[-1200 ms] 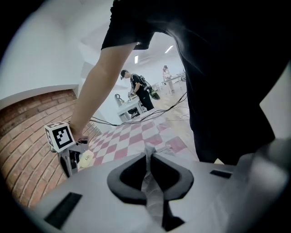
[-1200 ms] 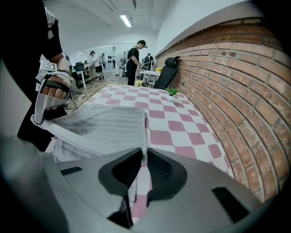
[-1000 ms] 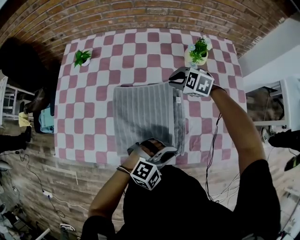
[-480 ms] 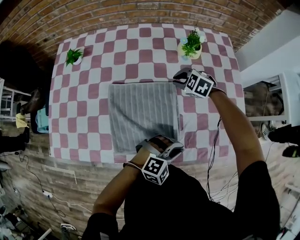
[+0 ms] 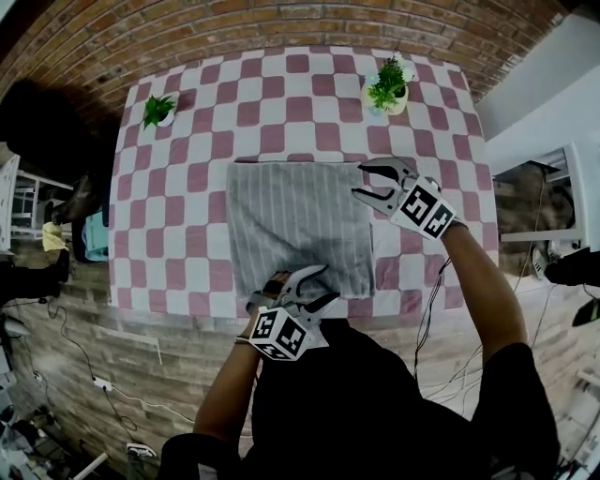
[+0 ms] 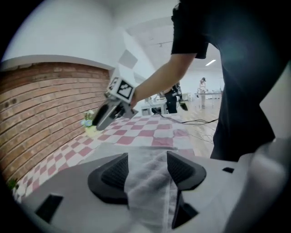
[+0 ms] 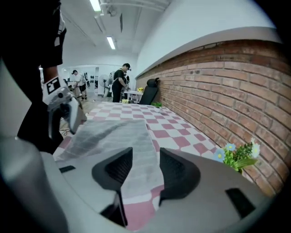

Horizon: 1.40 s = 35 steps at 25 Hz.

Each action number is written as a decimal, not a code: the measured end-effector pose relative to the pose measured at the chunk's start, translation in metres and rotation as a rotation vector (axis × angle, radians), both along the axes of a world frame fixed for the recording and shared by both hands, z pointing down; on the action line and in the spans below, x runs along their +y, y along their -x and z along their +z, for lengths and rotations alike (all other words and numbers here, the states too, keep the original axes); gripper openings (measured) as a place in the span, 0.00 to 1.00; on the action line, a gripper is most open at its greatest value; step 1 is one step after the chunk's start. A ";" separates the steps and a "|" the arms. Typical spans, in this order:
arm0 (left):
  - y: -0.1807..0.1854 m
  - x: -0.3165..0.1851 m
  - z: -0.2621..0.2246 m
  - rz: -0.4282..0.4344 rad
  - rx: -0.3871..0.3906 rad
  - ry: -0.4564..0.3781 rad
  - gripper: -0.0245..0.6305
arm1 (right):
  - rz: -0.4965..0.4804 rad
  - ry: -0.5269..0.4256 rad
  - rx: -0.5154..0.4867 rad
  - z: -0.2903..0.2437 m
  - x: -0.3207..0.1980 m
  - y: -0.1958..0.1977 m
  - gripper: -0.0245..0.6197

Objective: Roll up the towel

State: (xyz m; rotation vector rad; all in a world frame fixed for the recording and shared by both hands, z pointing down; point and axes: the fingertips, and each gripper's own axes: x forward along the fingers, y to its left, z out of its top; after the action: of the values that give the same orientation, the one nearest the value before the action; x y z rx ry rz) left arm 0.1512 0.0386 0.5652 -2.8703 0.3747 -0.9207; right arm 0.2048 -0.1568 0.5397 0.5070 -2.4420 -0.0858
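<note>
A grey striped towel [image 5: 300,220] lies spread flat on the red-and-white checked table [image 5: 187,216]. My left gripper [image 5: 323,283] is at the towel's near edge. Its jaws have just been opening, and a bunched fold of towel [image 6: 148,182] still lies between its pads [image 6: 182,169], so the left gripper [image 6: 148,170] is open. My right gripper [image 5: 361,180] is at the towel's far right corner. Its jaws have also just been opening. In the right gripper view the right gripper [image 7: 144,170] stands open over the towel corner [image 7: 136,150], which rests on the table.
Two small potted plants stand at the table's far side, one at the right [image 5: 389,89] and one at the left [image 5: 159,111]. A brick wall [image 5: 281,23] runs behind the table. The table's near edge is right by my left gripper.
The fold along the towel's right side is gone and the towel lies flat. Both grippers' jaws have opened. The right gripper moved right and nearer; the left rolled and shifted left.
</note>
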 end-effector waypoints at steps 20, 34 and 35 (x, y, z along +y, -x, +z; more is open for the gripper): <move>0.195 0.020 0.054 -0.272 -0.361 0.125 0.36 | 0.040 0.208 0.019 0.058 0.225 -0.004 0.34; 0.201 0.010 0.068 -0.227 -0.410 0.142 0.06 | 0.294 0.282 0.087 0.093 0.274 -0.006 0.34; 0.201 0.010 0.067 -0.234 -0.396 0.144 0.06 | 0.306 0.278 0.082 0.093 0.274 -0.006 0.34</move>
State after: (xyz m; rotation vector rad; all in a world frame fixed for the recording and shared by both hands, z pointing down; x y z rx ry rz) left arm -0.0500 0.0487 0.6322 -2.7073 0.6312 -1.5787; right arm 0.2106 0.1173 0.6326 0.7264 -2.2213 0.3487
